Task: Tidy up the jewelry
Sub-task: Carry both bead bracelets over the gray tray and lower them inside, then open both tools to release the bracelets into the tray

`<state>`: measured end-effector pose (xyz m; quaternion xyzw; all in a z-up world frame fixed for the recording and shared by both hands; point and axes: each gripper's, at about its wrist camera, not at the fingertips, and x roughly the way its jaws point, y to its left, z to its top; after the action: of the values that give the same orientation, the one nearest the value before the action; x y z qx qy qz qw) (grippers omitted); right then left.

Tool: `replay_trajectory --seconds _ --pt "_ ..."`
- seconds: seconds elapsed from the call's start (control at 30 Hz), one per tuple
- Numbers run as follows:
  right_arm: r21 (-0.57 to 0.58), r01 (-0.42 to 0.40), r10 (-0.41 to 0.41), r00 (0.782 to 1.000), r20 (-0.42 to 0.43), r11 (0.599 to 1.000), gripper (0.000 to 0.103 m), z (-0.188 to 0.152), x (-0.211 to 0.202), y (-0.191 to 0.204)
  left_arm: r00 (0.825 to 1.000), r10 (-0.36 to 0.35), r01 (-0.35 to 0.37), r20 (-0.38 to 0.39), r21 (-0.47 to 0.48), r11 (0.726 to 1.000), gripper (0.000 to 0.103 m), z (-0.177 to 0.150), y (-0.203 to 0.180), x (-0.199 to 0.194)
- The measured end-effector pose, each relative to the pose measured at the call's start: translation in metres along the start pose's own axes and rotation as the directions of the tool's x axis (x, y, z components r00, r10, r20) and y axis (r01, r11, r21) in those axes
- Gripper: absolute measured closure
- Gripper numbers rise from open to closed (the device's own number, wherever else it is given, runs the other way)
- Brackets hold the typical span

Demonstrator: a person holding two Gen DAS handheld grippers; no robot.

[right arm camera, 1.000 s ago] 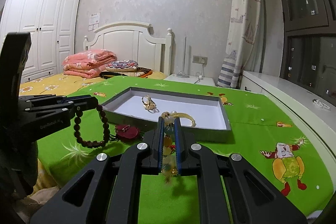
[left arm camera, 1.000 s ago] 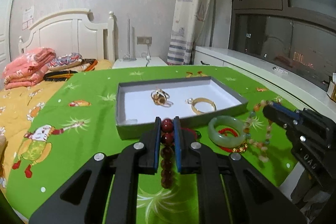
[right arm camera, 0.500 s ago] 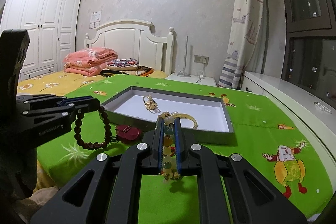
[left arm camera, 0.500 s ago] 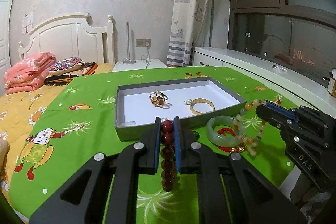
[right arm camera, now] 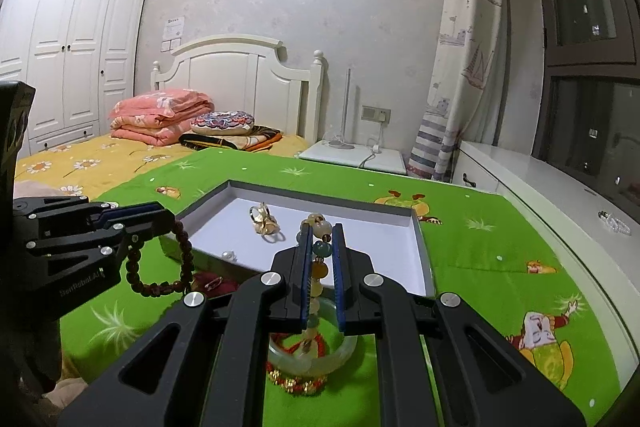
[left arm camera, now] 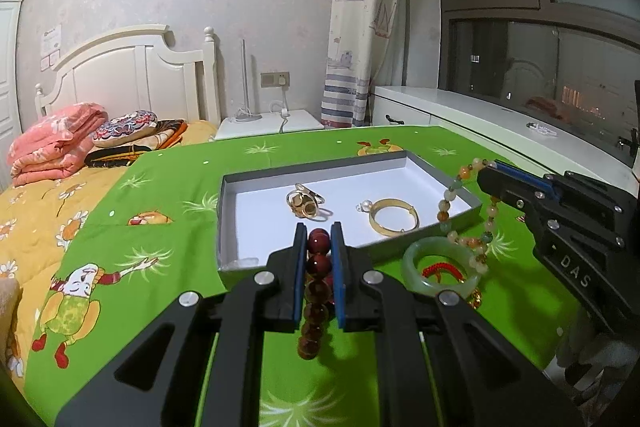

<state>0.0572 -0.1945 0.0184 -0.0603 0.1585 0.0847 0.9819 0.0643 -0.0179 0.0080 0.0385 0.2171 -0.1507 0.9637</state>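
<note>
My left gripper [left arm camera: 319,233] is shut on a dark red bead bracelet [left arm camera: 316,291] that hangs just before the near wall of the grey tray [left arm camera: 296,263]. My right gripper [right arm camera: 322,233] is shut on a pale multicolour bead bracelet [right arm camera: 319,267]; from the left wrist view this bracelet [left arm camera: 452,203] dangles by the tray's right near corner. Inside the tray lie a gold ring cluster [left arm camera: 305,203] and a gold bangle [left arm camera: 394,223]. On the green cloth, a jade bangle [left arm camera: 440,269] rests over a red cord [left arm camera: 442,271].
The green cartoon cloth [left arm camera: 152,235] covers the work surface. A bed with a folded pink quilt [left arm camera: 56,143] lies to the left, a white nightstand [left arm camera: 268,125] behind, and a white window ledge [left arm camera: 500,131] to the right. A dark red pouch [right arm camera: 212,283] lies by the tray.
Both grippers have risen, lifting their bracelets off the cloth. The right one has carried the pale beads toward the tray's near right corner.
</note>
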Motion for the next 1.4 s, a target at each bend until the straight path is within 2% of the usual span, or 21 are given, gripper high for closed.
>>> replay_trajectory --seconds 0.47,0.83,0.87,0.9,1.07,1.27,1.33,1.37,1.4 --pt "-0.009 0.027 -0.027 0.998 -0.053 1.000 0.094 0.022 0.051 -0.013 0.999 0.023 -0.024 -0.030 -0.003 1.000 0.091 0.032 0.005 0.043" --pt "0.006 0.046 -0.045 0.992 -0.122 0.999 0.094 0.043 0.100 -0.028 0.998 0.052 -0.052 -0.028 -0.001 0.999 0.091 0.075 0.014 0.077" --pt "0.006 0.046 -0.045 0.990 -0.134 0.999 0.094 0.046 0.105 -0.030 0.998 0.055 -0.055 -0.028 0.001 0.998 0.091 0.078 0.014 0.079" --pt "0.007 0.045 -0.044 0.989 -0.142 0.999 0.094 0.047 0.109 -0.031 0.998 0.060 -0.060 -0.024 0.003 0.998 0.096 0.082 0.014 0.082" --pt "0.018 0.044 -0.039 0.979 -0.201 0.999 0.094 0.052 0.132 -0.036 0.996 0.080 -0.080 -0.034 0.010 0.997 0.096 0.096 0.017 0.098" --pt "0.052 0.023 -0.006 0.955 -0.296 0.998 0.092 0.046 0.159 -0.038 0.993 0.089 -0.090 -0.083 -0.002 0.996 0.096 0.089 0.022 0.117" --pt "0.053 0.033 -0.015 0.952 -0.306 0.998 0.090 0.044 0.163 -0.038 0.990 0.090 -0.090 -0.104 0.001 0.996 0.096 0.083 0.023 0.123" --pt "0.052 0.036 -0.018 0.950 -0.311 0.998 0.084 0.043 0.165 -0.038 0.990 0.090 -0.091 -0.113 0.000 0.996 0.096 0.080 0.024 0.125" --pt "0.057 0.034 -0.015 0.948 -0.317 0.998 0.069 0.042 0.166 -0.038 0.989 0.091 -0.092 -0.118 -0.001 0.996 0.095 0.076 0.024 0.127"
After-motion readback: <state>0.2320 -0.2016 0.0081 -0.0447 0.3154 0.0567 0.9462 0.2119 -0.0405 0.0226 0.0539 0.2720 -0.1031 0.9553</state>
